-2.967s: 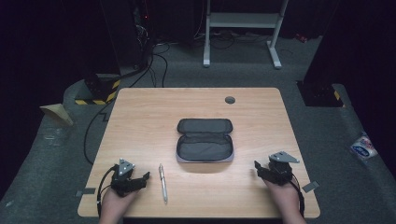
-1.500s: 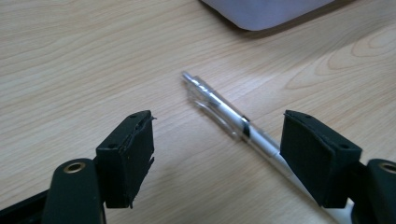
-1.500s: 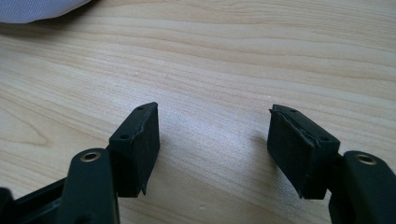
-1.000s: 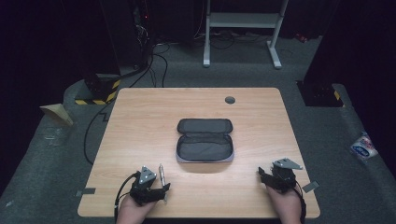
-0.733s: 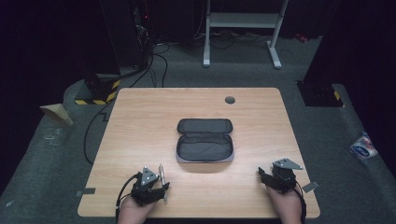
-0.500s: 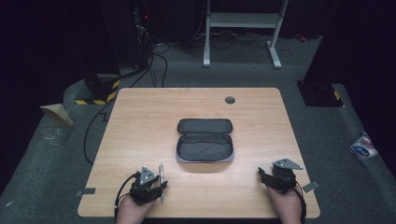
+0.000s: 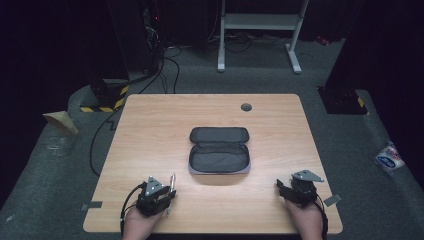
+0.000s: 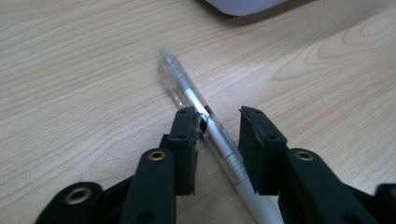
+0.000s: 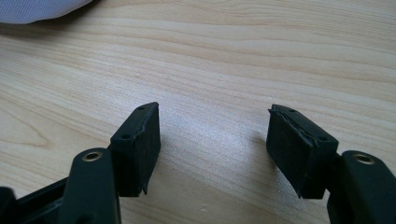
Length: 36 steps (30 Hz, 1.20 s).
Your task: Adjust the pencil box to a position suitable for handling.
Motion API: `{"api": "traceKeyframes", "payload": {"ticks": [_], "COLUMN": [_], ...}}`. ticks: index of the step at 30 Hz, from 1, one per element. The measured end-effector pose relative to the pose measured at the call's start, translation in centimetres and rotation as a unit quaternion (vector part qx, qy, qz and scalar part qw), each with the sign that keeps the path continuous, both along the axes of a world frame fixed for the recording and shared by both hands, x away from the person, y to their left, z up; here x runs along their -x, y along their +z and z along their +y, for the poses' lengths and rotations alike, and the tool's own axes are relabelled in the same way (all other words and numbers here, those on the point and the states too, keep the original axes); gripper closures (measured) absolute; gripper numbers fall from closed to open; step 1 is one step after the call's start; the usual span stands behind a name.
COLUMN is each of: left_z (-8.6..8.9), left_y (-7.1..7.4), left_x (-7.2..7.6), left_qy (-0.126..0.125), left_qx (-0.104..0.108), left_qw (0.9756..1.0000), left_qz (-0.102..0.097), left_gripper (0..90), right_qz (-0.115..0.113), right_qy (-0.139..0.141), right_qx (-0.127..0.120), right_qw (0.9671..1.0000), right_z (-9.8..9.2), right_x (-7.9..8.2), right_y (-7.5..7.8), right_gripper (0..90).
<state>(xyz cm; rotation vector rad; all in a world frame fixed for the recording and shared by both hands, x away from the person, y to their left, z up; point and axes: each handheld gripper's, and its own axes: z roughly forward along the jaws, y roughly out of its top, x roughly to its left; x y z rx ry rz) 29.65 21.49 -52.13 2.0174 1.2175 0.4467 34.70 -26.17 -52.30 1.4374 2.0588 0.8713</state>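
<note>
One pen (image 8: 205, 126) lay on the wooden table (image 7: 150, 130), left of the open black pencil case (image 7: 219, 150) and nearer the person. The left gripper (image 8: 215, 121) straddled it, and its jaws had just been closing: one pad seemed to touch the pen's clear barrel, while the other stood just off it, so the pen was bracketed but not yet clamped or lifted. By my reading, the pickup was barely begun, and carrying the pen to the case remained. Right of the case, the right gripper (image 9: 212, 140) rested low over bare wood with its jaws spread and nothing between them. Beyond the case, a round grommet (image 7: 246, 107) sat in the tabletop; past that, grey carpet, cables and a white stand's legs (image 7: 260, 35) filled the dark room.
</note>
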Motion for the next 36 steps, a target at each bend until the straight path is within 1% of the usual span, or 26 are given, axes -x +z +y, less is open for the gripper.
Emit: {"api": "traceKeyframes", "payload": {"ticks": [2, 3, 4, 7, 8, 10, 13, 15, 17, 20, 27, 29, 33, 35, 36], "left_z": [0.3, 0.5, 0.6, 1.0, 1.1, 1.3, 1.4, 1.4, 1.4, 1.5, 1.6, 1.6, 1.7, 1.6, 1.7], "left_y": [-0.1, -0.1, -0.1, -0.2, -0.3, -0.3, -0.3, -0.3, -0.2, -0.2, -0.2, -0.1, 0.1, 0.3, 0.3], "left_x": [-0.1, -0.2, -0.2, -0.2, -0.3, -0.2, -0.2, -0.2, -0.3, -0.3, -0.3, -0.3, -0.3, -0.1, -0.2], "left_qy": [0.003, 0.004, 0.007, 0.005, 0.004, 0.005, -0.002, 0.000, -0.003, -0.003, -0.004, -0.004, -0.004, -0.001, -0.003], "left_qx": [0.009, 0.008, 0.011, 0.013, 0.014, 0.015, 0.008, 0.009, -0.003, -0.001, -0.006, -0.003, -0.003, 0.001, -0.002], "left_qw": [1.0000, 1.0000, 0.9999, 0.9999, 0.9999, 0.9999, 0.9999, 0.9999, 1.0000, 1.0000, 0.9999, 0.9999, 0.9997, 0.9997, 0.9996], "left_qz": [0.000, 0.000, -0.001, -0.002, -0.007, -0.006, -0.011, -0.009, -0.009, -0.009, -0.011, -0.012, -0.022, -0.024, -0.028], "left_gripper": [70.5, 71.7, 72.7, 75.3, 76.2, 77.7, 78.1, 78.2, 78.5, 78.6, 78.8, 78.9, 79.0, 79.0, 79.1], "right_qz": [0.000, 0.000, -0.001, -0.002, -0.004, -0.002, -0.002, -0.002, -0.002, -0.003, -0.002, -0.002, -0.002, -0.002, -0.001], "right_qy": [0.000, 0.000, 0.001, 0.002, 0.002, 0.000, -0.001, 0.000, 0.000, 0.001, -0.001, -0.001, -0.001, -0.001, -0.002], "right_qx": [0.000, 0.000, 0.002, 0.003, 0.003, 0.001, -0.001, 0.000, 0.000, 0.002, 0.003, 0.004, 0.003, 0.004, 0.003], "right_qw": [1.0000, 1.0000, 1.0000, 1.0000, 1.0000, 1.0000, 1.0000, 1.0000, 1.0000, 1.0000, 1.0000, 1.0000, 1.0000, 1.0000, 1.0000], "right_z": [0.0, 0.0, 0.0, 0.0, 0.0, 0.0, 0.0, -0.1, -0.1, 0.0, 0.0, 0.0, 0.0, 0.1, 0.1], "right_x": [0.0, 0.0, 0.0, 0.1, 0.1, 0.1, 0.1, 0.1, 0.1, 0.1, 0.1, 0.2, 0.2, 0.2, 0.2], "right_y": [0.0, 0.0, 0.0, 0.0, 0.0, 0.0, 0.0, 0.0, 0.0, 0.0, 0.0, 0.0, 0.0, 0.0, 0.0], "right_gripper": [34.9, 34.9, 34.9, 34.9, 34.9, 34.9, 34.9, 34.9, 34.9, 34.9, 34.9, 34.9, 34.9, 34.9, 34.9]}}
